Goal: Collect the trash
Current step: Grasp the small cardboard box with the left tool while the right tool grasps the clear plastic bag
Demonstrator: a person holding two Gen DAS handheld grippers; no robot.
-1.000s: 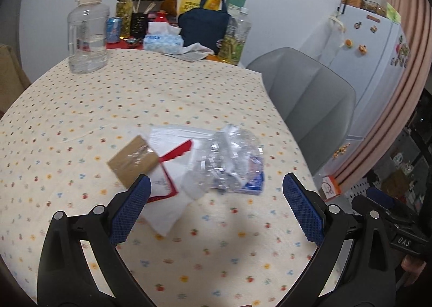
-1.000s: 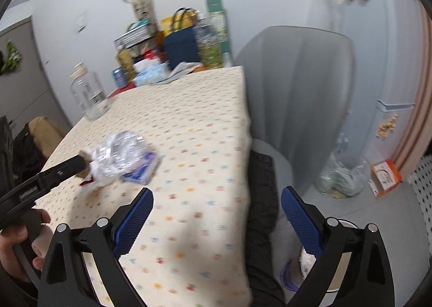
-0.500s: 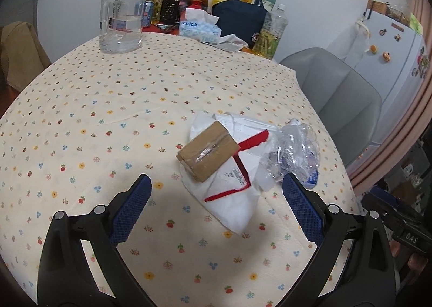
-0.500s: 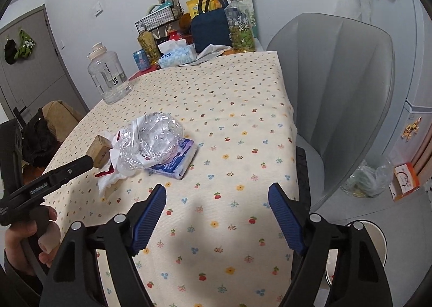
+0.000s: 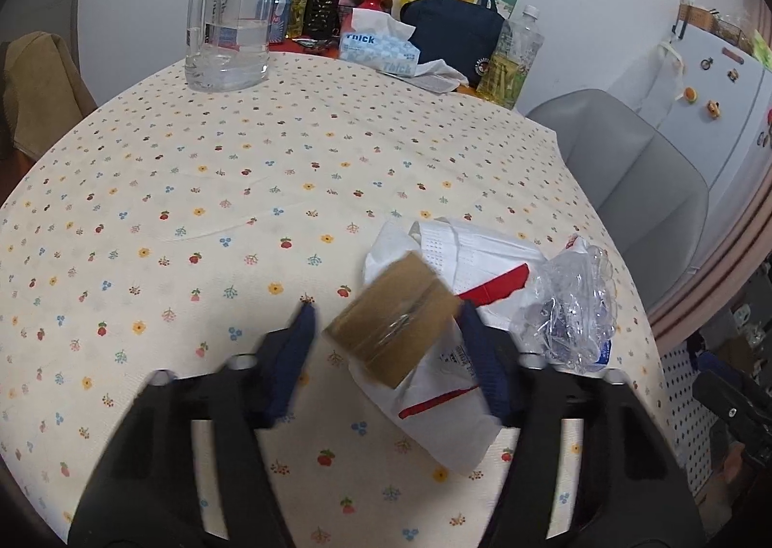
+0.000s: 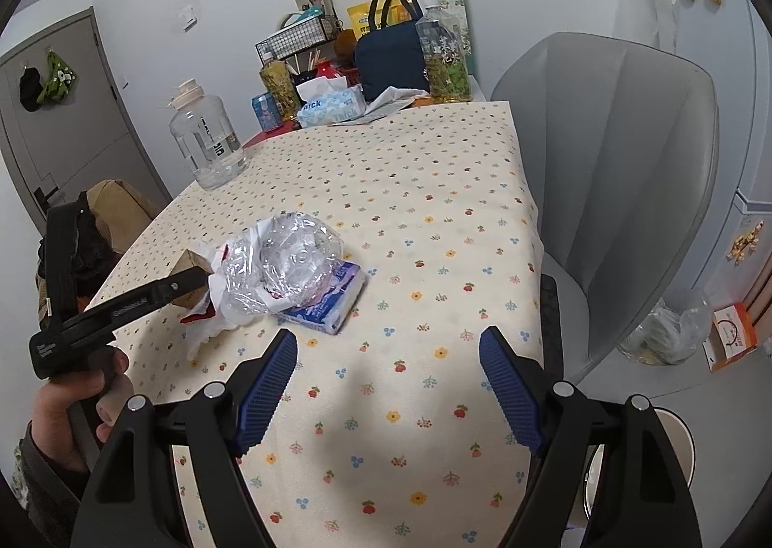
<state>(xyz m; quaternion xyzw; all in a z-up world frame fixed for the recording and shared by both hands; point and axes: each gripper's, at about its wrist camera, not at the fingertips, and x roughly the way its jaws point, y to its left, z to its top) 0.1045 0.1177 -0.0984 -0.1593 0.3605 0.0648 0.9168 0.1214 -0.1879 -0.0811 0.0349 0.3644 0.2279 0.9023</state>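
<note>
A pile of trash lies near the table's right edge: a brown cardboard box [image 5: 393,335], a white wrapper with red stripes [image 5: 453,398], a crumpled clear plastic bottle [image 5: 569,311] and a small blue tissue pack [image 6: 328,302]. My left gripper [image 5: 388,335] straddles the brown box, its blue fingers [image 5: 299,335] close on either side but with a gap on the left. In the right wrist view the box [image 6: 190,266] sits at the left gripper's tip. My right gripper [image 6: 388,384] is open and empty above the tablecloth, in front of the pile.
A large clear water jug [image 5: 227,12], a tissue box [image 5: 376,48], a navy bag [image 5: 453,32] and bottles stand at the table's far end. A grey chair [image 6: 617,162] stands at the right. A white bin [image 6: 641,466] and bagged rubbish [image 6: 661,335] are on the floor.
My left gripper has moved forward and down onto the brown box and its jaws have narrowed around it. My right gripper has narrowed slightly and stayed over the table's near edge.
</note>
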